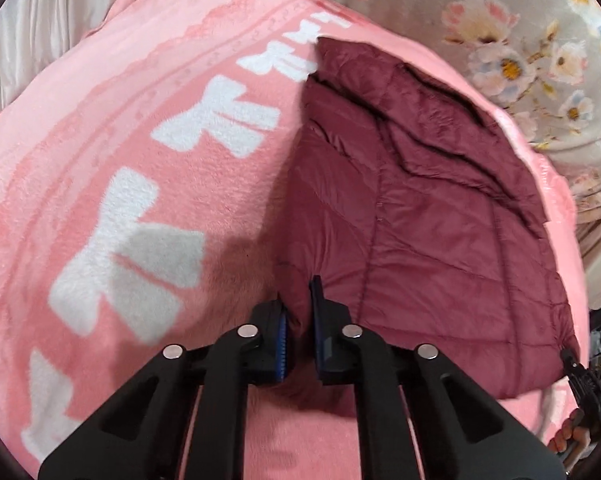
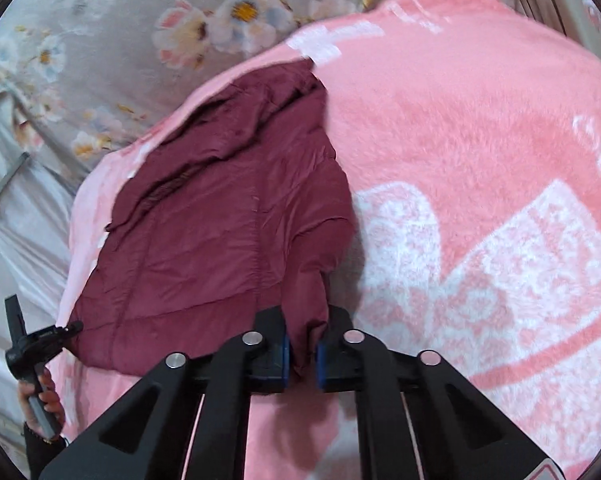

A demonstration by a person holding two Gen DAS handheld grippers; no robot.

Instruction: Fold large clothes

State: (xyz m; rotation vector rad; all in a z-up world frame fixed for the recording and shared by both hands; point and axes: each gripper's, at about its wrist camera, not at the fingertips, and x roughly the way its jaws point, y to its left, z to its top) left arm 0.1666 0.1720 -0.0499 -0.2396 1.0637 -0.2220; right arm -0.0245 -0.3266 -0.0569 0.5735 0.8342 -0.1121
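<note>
A dark red quilted jacket [image 1: 412, 216] lies spread on a pink blanket [image 1: 140, 120] with white bow prints. My left gripper [image 1: 298, 316] is shut on the jacket's near left corner, with fabric pinched between the blue pads. My right gripper [image 2: 302, 344] is shut on the jacket's [image 2: 220, 216] near right corner, a bunch of fabric drawn up between its pads. The right gripper also shows at the right edge of the left wrist view [image 1: 580, 376], and the left one at the left edge of the right wrist view [image 2: 32, 344]. The jacket's far part is folded and wrinkled.
The pink blanket [image 2: 480, 200] covers a bed with a grey floral sheet [image 1: 520, 52], which also shows in the right wrist view [image 2: 100, 40]. White satin fabric [image 1: 40, 20] lies at the far left. The blanket's edge runs close along the jacket's outer side.
</note>
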